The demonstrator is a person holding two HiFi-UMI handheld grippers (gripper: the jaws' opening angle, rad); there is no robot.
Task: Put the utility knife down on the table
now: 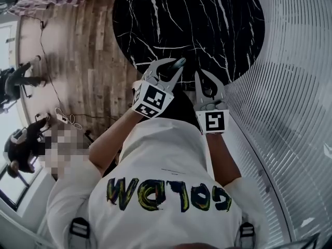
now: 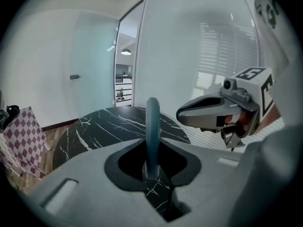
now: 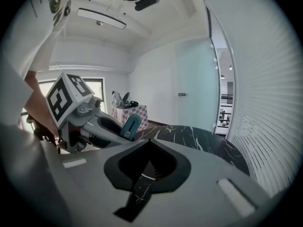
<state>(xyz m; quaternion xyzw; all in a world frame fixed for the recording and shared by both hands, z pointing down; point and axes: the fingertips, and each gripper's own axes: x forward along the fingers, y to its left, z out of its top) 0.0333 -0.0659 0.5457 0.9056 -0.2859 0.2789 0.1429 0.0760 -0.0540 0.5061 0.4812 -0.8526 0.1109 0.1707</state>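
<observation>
A slim teal utility knife stands upright between the jaws of my left gripper, which is shut on it. In the head view the left gripper hangs over the near edge of the round black marble table, and the knife's end pokes past the fingertips. My right gripper is close beside it to the right, also at the table's near edge. Its jaws meet at the tips with nothing between them. The right gripper view shows the knife held in the left gripper.
Wooden floor lies left of the table, with cables on it. A red-and-white checked box stands beyond the table's left side. White slatted blinds run along the right. Other people are at the far left.
</observation>
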